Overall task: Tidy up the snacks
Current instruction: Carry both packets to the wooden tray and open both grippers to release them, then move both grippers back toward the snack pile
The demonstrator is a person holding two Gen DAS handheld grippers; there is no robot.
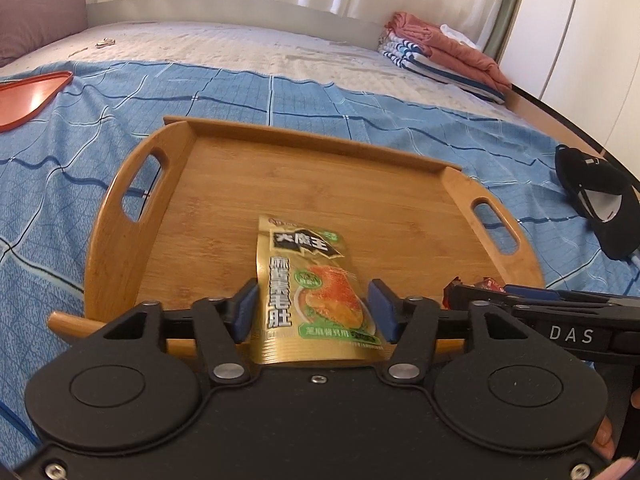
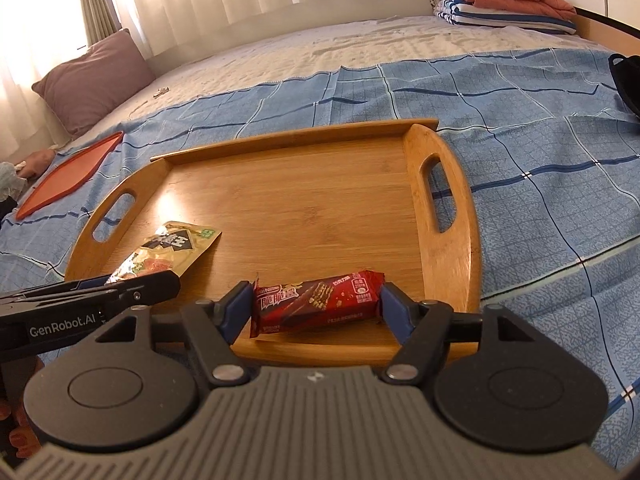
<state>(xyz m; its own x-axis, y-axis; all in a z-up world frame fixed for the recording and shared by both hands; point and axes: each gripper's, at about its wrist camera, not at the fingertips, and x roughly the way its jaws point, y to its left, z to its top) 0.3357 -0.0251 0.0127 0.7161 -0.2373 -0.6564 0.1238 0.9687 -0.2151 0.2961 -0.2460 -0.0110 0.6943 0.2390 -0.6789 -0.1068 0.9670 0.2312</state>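
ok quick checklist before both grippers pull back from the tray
1. Gold snack pouch on the wooden tray: ok, its front lies on the board, its near end hangs over the near rim.
2. Left gripper released: ok, gaps show between the pouch and both fingers.
3. Red wafer bar on the tray: ok, lying flat near the near rim.
4. Right gripper released: cannot tell, the bar's ends sit right at the pads.
5. Snacks apart: ok, pouch left, bar right.
6. Retreat path: cannot tell, nothing behind is in view.

Both grippers, left (image 1: 316,312) and right (image 2: 318,312), tilt downward (fingers parted).
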